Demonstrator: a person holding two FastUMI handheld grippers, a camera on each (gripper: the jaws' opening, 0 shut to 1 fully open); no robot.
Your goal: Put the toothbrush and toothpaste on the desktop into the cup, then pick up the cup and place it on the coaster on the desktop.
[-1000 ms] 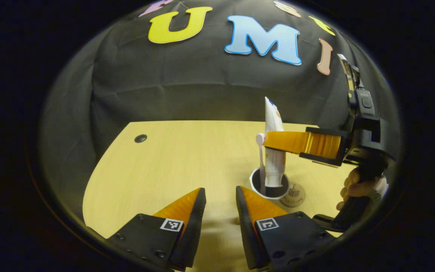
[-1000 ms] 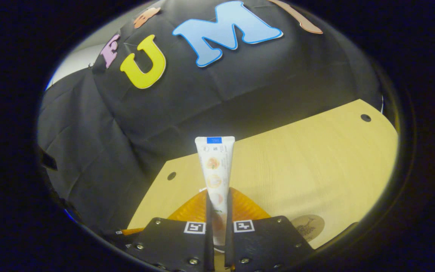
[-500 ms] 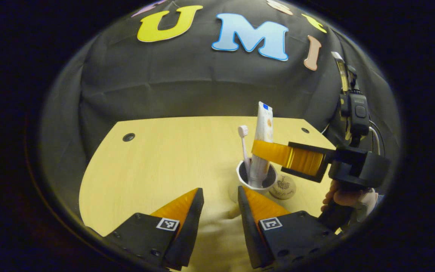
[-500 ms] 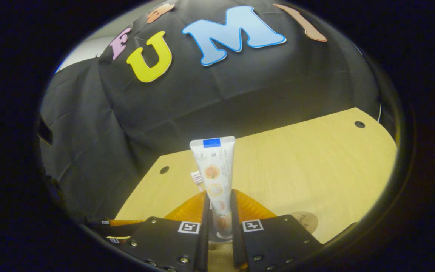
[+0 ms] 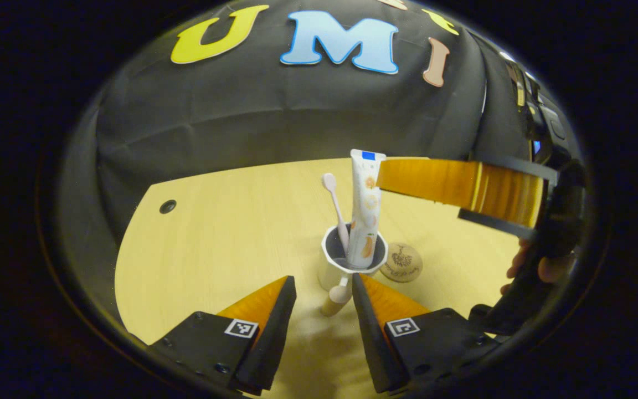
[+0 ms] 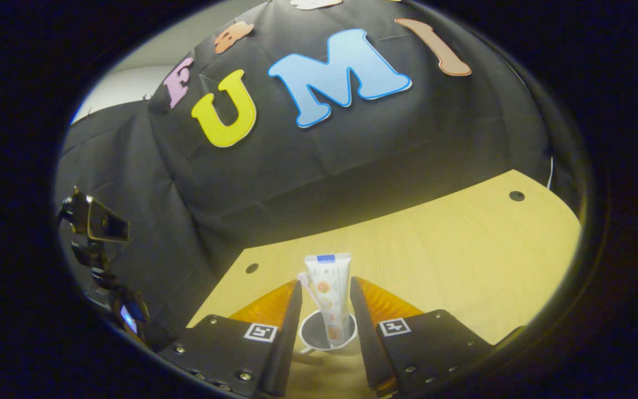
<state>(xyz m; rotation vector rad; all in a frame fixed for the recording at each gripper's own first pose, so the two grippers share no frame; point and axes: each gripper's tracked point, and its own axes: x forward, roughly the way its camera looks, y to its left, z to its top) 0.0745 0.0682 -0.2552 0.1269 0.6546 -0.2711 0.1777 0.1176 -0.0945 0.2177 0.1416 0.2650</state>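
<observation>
A white cup (image 5: 331,265) stands on the wooden desktop (image 5: 230,233), just ahead of my open left gripper (image 5: 322,288). A pale toothbrush (image 5: 334,206) and a white toothpaste tube (image 5: 364,210) stand upright in it. The round wooden coaster (image 5: 401,262) lies right beside the cup. My right gripper (image 5: 388,176) hovers level with the tube's top, held by a hand (image 5: 540,269). In the right gripper view that gripper (image 6: 324,302) is open. The tube (image 6: 330,293), the toothbrush head (image 6: 303,280) and the cup (image 6: 313,337) show in the gap between its fingers, untouched.
The black cloth wall closes off the back of the desktop. Small round holes sit in the tabletop (image 5: 168,206) (image 6: 516,195) (image 6: 251,268). A dark device on a stand (image 6: 94,224) rises at the left. The table's rounded front edge curves near my left gripper.
My right gripper has opened, let go of the toothpaste tube and risen. The tube now stands in the cup beside the toothbrush. My left gripper stays open.
</observation>
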